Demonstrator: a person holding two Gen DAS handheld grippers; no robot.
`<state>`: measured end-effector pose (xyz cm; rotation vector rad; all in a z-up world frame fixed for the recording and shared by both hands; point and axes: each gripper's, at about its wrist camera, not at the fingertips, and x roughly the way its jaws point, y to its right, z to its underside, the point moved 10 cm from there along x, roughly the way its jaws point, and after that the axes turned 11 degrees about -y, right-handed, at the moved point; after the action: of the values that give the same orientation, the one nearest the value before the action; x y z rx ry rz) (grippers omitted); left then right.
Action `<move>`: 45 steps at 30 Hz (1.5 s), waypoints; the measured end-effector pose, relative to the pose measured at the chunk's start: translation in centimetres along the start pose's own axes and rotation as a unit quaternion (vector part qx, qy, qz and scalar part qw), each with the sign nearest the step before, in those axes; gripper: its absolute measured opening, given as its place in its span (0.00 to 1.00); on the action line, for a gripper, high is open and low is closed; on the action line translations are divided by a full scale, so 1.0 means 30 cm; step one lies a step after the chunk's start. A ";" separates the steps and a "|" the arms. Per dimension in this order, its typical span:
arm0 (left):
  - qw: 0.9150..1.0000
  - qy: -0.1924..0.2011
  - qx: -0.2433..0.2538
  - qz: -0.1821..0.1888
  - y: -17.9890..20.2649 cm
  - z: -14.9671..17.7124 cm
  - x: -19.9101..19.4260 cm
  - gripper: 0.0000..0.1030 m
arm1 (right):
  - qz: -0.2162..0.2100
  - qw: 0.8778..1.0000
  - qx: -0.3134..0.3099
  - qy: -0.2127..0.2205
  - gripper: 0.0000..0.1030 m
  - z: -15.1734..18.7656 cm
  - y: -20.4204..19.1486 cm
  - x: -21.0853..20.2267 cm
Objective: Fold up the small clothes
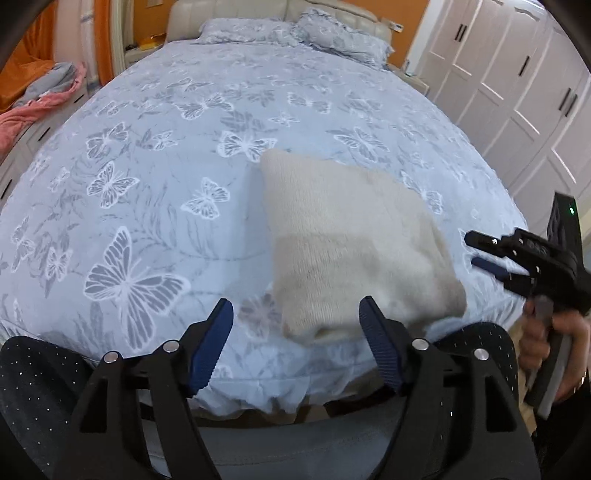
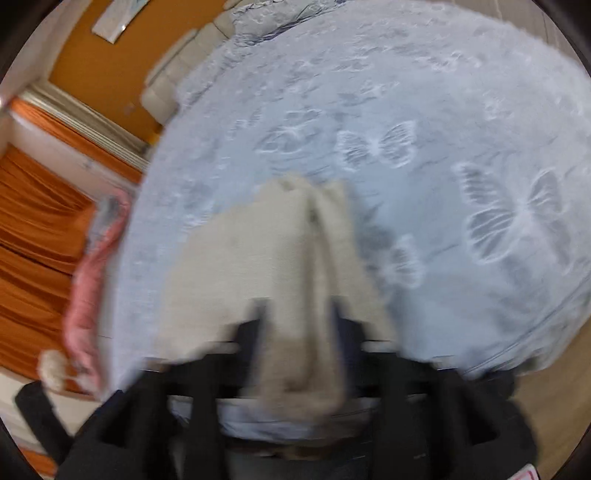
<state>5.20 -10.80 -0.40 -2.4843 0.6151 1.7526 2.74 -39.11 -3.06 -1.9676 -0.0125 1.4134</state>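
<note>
A cream knitted garment (image 1: 354, 243) lies folded into a rough square on the bed near its front edge. My left gripper (image 1: 295, 325) is open and empty, its blue pads (image 1: 218, 343) just in front of the garment's near edge. My right gripper (image 1: 476, 251) is at the garment's right side, with its jaws apart and nothing between them in the left wrist view. The right wrist view is blurred: the garment (image 2: 295, 277) lies ahead of the right gripper (image 2: 299, 325), between its open fingers.
The bed has a light blue cover with white butterflies (image 1: 184, 155), and two pillows (image 1: 295, 33) at the head. Pink and grey clothes (image 1: 40, 96) lie on a unit at the left. White wardrobe doors (image 1: 517, 85) stand at the right. Orange curtains (image 2: 33, 240) hang beside the bed.
</note>
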 end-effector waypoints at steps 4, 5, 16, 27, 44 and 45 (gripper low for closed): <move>0.999 -0.028 -0.018 -0.023 -0.007 -0.031 0.074 0.66 | 0.043 0.996 0.008 -0.080 0.65 0.075 0.001 0.202; 0.999 -0.033 -0.019 -0.033 -0.007 -0.037 0.090 0.66 | 0.044 0.995 0.007 -0.085 0.48 0.080 -0.009 0.222; 0.998 -0.048 -0.006 -0.051 0.008 -0.003 0.119 0.66 | 0.141 0.982 -0.124 0.029 0.16 -0.070 -0.122 0.023; 0.996 -0.049 0.029 -0.069 0.071 -0.013 0.154 0.66 | 0.157 0.985 -0.051 -0.048 0.29 -0.044 0.077 0.142; 0.994 -0.067 -0.001 -0.087 -0.065 0.049 0.128 0.66 | 0.147 0.958 -0.202 -0.138 0.20 0.172 -0.289 0.440; 0.994 -0.068 -0.002 -0.089 -0.072 0.051 0.127 0.66 | 0.147 0.960 -0.202 -0.128 0.20 0.161 -0.316 0.398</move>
<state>5.62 -9.55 -4.85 -2.3148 0.3688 1.8351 7.10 -24.75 -8.55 -2.1568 -0.1428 1.9835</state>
